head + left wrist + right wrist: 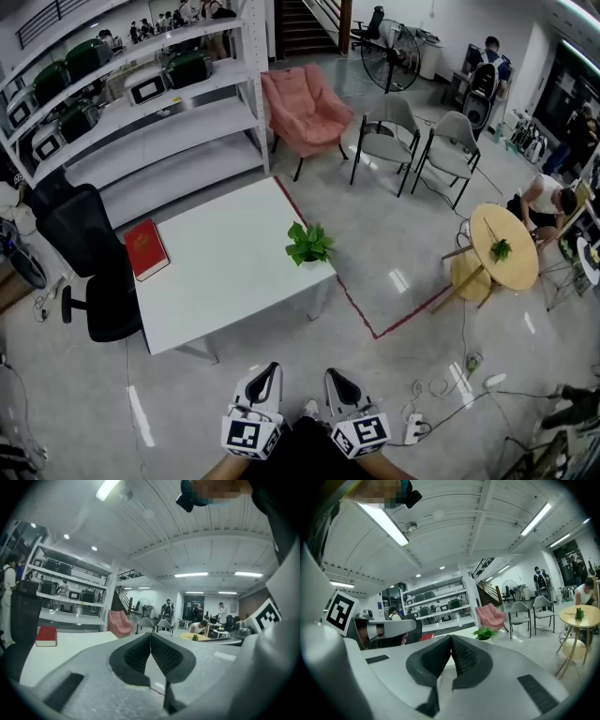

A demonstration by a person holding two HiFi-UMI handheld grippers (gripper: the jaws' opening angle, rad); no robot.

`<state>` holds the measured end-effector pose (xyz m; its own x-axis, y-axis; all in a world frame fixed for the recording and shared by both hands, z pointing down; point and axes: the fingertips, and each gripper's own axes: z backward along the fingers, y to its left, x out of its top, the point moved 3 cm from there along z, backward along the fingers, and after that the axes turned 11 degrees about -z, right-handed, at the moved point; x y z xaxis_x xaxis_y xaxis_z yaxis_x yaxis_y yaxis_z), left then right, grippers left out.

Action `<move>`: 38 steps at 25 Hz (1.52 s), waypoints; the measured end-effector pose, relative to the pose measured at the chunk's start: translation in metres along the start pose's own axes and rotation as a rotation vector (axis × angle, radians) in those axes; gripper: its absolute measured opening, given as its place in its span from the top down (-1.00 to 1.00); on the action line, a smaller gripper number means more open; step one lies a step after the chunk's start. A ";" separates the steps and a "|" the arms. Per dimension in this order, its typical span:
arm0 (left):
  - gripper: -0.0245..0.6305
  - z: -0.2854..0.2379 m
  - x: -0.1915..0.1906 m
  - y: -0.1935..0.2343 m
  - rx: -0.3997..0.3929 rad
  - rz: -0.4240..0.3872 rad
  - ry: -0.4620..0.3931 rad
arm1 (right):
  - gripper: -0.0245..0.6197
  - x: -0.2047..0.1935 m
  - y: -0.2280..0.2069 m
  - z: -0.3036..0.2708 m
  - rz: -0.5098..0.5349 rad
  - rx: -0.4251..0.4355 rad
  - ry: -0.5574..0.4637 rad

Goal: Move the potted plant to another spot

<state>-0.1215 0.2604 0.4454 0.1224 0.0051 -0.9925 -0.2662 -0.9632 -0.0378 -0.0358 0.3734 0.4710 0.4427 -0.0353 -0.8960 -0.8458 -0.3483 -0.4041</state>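
— Head view first: where does the potted plant (pixel 309 244) stand?
— On the white table (pixel 225 272), at its right edge, close to the near right corner. Green leaves over a small pale pot, upright.
— Anything else on that tabletop?
— A red book (pixel 146 249), lying flat by the left edge near the far left corner, well apart from the plant.
— And the grippers?
— Both sit low at the bottom of the picture, in front of the person, over the floor and well short of the table's near edge. The left gripper (pixel 265 375) is just beside the right gripper (pixel 339 382), each with its marker cube toward the person.
— Are they holding anything?
— No. In the left gripper view the two dark ribbed pads (pixel 136 654) meet at the tips, with nothing between them. The right gripper view shows the same: jaws pressed together, empty, with the plant beyond them on the table.
— What surrounds the table?
— A black office chair (pixel 89 262) at its left side, white shelving (pixel 141 122) behind, a pink armchair (pixel 302 105) past the far right corner, and two grey chairs (pixel 386 141) further right. A red line (pixel 361 316) runs on the floor off the table's right side. A round wooden table (pixel 516 272) carrying a small plant (pixel 501 249) stands well away to the right.
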 end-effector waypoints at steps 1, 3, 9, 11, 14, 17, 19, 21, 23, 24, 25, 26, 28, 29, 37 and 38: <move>0.87 0.000 0.000 -0.001 0.011 -0.005 0.000 | 0.89 -0.001 -0.003 0.001 -0.001 0.005 0.004; 0.87 0.000 0.001 -0.003 0.033 0.001 0.004 | 0.89 -0.002 -0.007 0.000 0.000 0.019 0.013; 0.87 -0.012 0.002 -0.003 0.054 0.001 0.020 | 0.89 0.007 -0.019 -0.011 -0.004 0.035 0.017; 0.87 -0.018 0.000 0.000 0.053 0.005 0.027 | 0.89 0.009 -0.023 -0.021 -0.002 0.033 0.019; 0.87 -0.033 -0.003 0.008 0.051 0.018 0.032 | 0.89 0.014 -0.029 -0.038 0.002 0.030 0.019; 0.87 -0.050 -0.005 0.021 0.043 0.031 0.030 | 0.89 0.019 -0.032 -0.057 0.014 0.023 0.022; 0.87 -0.064 -0.007 0.033 0.034 0.039 0.028 | 0.89 0.021 -0.035 -0.074 0.023 0.010 0.025; 0.87 -0.080 -0.007 0.047 0.021 0.042 0.023 | 0.89 0.024 -0.039 -0.093 0.030 -0.003 0.024; 0.87 -0.096 -0.006 0.063 0.006 0.045 0.016 | 0.89 0.028 -0.042 -0.115 0.037 -0.016 0.023; 0.87 -0.105 -0.005 0.072 -0.002 0.047 0.013 | 0.89 0.030 -0.043 -0.126 0.039 -0.025 0.023; 0.87 -0.112 -0.004 0.080 -0.011 0.048 0.011 | 0.89 0.032 -0.044 -0.137 0.041 -0.034 0.025; 0.87 -0.120 -0.004 0.089 -0.020 0.049 0.010 | 0.89 0.033 -0.045 -0.148 0.043 -0.044 0.028; 0.87 -0.133 -0.003 0.107 -0.039 0.050 0.008 | 0.89 0.034 -0.047 -0.170 0.049 -0.066 0.037; 0.87 -0.140 -0.003 0.115 -0.049 0.050 0.007 | 0.89 0.035 -0.048 -0.181 0.053 -0.077 0.041; 0.87 -0.176 -0.005 0.173 -0.120 0.078 0.014 | 0.89 0.031 -0.056 -0.252 0.139 -0.163 0.120; 0.87 -0.180 -0.006 0.178 -0.125 0.079 0.012 | 0.89 0.030 -0.058 -0.259 0.156 -0.170 0.133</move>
<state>0.0021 0.0402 0.4659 0.1174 -0.0741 -0.9903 -0.1548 -0.9864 0.0555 0.1037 0.1504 0.5153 0.3552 -0.2198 -0.9086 -0.8497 -0.4811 -0.2157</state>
